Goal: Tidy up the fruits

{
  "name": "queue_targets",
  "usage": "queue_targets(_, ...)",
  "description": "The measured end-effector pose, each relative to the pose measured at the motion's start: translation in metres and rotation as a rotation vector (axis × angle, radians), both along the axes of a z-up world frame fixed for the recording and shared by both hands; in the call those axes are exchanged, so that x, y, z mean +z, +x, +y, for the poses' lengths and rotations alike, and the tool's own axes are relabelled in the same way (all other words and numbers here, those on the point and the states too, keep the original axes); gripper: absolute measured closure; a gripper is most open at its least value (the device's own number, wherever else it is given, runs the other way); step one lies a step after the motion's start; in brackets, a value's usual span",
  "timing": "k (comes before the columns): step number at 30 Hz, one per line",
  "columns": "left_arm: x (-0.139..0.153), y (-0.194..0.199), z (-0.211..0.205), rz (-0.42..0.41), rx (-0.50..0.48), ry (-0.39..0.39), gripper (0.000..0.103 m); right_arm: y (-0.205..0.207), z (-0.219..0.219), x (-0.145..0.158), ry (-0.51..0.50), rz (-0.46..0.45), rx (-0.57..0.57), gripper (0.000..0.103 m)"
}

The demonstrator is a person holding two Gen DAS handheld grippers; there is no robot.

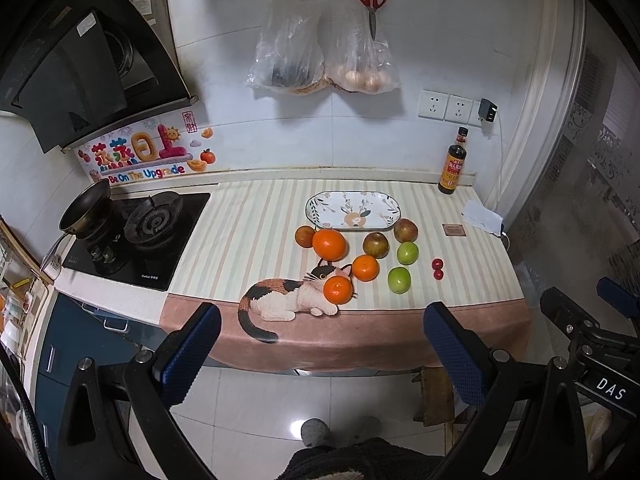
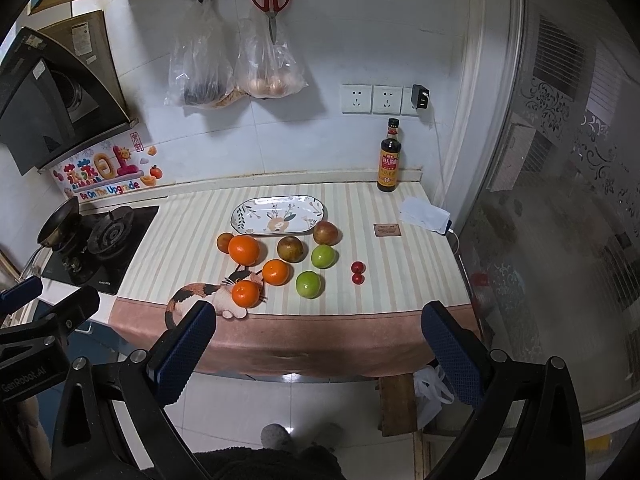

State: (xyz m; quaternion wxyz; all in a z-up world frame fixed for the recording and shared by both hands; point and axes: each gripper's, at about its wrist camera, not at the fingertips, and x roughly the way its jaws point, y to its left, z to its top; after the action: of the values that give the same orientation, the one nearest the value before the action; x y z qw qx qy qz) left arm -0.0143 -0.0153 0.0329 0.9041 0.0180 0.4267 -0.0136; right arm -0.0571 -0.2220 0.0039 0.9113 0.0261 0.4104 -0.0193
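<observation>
Loose fruit lies on a striped counter mat (image 1: 248,232): three oranges, the largest (image 1: 329,244) (image 2: 243,249) at the left, two green fruits (image 1: 399,279) (image 2: 308,284), three brownish-red fruits (image 1: 376,245) (image 2: 290,248) and two cherry tomatoes (image 1: 437,269) (image 2: 357,272). An empty oval patterned plate (image 1: 320,208) (image 2: 244,216) sits just behind them. My left gripper (image 1: 322,344) and right gripper (image 2: 318,340) are both open and empty, held in front of the counter edge, well short of the fruit.
A gas hob (image 1: 136,236) with a small pan (image 1: 86,208) is at the left. A soy sauce bottle (image 1: 453,162) (image 2: 389,158), a folded cloth (image 2: 424,212) and a small card (image 2: 387,229) are at the right. Bags and scissors hang on the wall.
</observation>
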Motion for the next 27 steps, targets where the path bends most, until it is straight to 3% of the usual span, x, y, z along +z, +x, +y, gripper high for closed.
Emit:
queue_targets(12,-0.011,0.014,0.003,0.008,0.019,-0.003,0.0,0.015,-0.007,-0.011,0.035,0.01,0.007,0.0)
queue_targets(17,-0.023,0.042,0.005,-0.028,0.069,-0.016,0.0,0.037,-0.023,-0.027,0.133,-0.005,-0.008,0.0)
queue_targets(21,-0.047,0.066,0.008,-0.07,0.147,0.053,0.0,0.076,-0.034,-0.064,0.195,0.021,-0.01,0.0)
queue_targets(27,-0.109,0.126,0.011,0.031,0.2,0.133,0.0,0.144,-0.034,-0.139,0.267,0.15,0.027,0.0)
